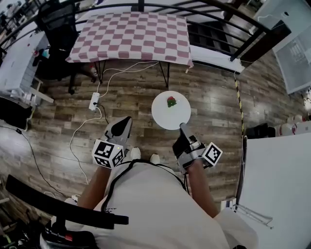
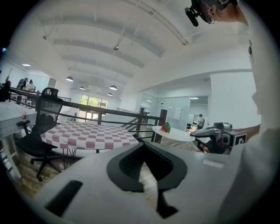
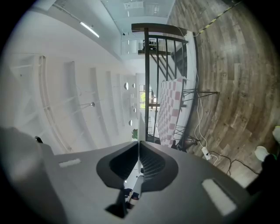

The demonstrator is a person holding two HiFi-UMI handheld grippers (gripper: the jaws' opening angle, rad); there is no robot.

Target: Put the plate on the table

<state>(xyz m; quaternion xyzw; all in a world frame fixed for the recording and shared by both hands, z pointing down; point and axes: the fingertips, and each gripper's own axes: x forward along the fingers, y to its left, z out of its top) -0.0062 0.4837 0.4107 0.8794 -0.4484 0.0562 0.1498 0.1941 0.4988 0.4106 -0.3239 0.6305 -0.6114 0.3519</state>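
A round white plate (image 1: 165, 115) with a small red and green thing (image 1: 171, 101) on it hangs level above the wooden floor. My right gripper (image 1: 183, 127) is shut on its near rim. In the right gripper view the plate (image 3: 138, 131) shows edge-on as a thin line between the closed jaws. My left gripper (image 1: 127, 119) floats to the left of the plate with its jaws together and nothing in them. From the left gripper view the plate (image 2: 177, 133) and the right gripper (image 2: 209, 131) show at the right. The table with the red and white checked cloth (image 1: 131, 36) stands ahead, beyond the plate.
A power strip (image 1: 94, 101) with white cables lies on the floor in front of the checked table. A black office chair (image 1: 58, 29) stands at its left. A black railing (image 1: 204, 9) runs behind it. A white tabletop (image 1: 277, 180) fills the right side.
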